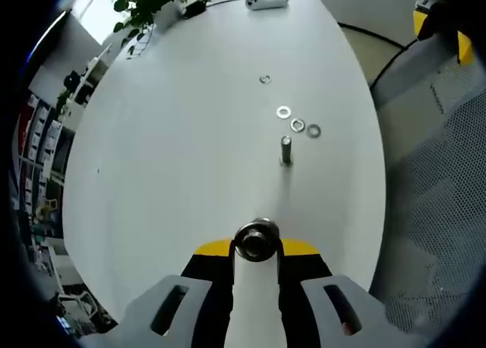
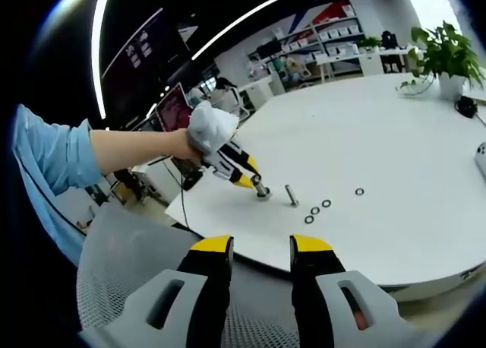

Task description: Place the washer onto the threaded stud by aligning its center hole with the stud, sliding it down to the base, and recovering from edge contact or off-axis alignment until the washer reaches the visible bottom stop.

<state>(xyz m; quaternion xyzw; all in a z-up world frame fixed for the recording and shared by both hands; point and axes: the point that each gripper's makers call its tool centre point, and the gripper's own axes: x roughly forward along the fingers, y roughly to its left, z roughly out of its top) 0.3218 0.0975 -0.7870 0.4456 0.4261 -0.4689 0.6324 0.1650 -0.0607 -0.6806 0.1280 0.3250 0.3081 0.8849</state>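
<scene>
The threaded stud [image 1: 285, 150] stands upright on the white table [image 1: 190, 158]. 3 washers [image 1: 298, 124] lie in a row just beyond it, a 4th [image 1: 265, 79] farther off. The left gripper [image 1: 257, 242] is closed on a metal ring, probably a washer, near the stud. The right gripper [image 2: 260, 266] hangs empty, jaws narrowly apart. Washers look thin, stiff, slippery: pinch by the rim.

Round white table [image 2: 395, 135] bearing one upright threaded metal stud [image 2: 291, 195], three small metal washers [image 2: 315, 210] clustered beside it, a fourth ring-shaped washer [image 2: 359, 191] apart; yellow-and-black left gripper [image 2: 260, 190], gloved hand-held, near stud; right gripper [image 2: 260, 258] foreground, jaws parted, empty.
</scene>
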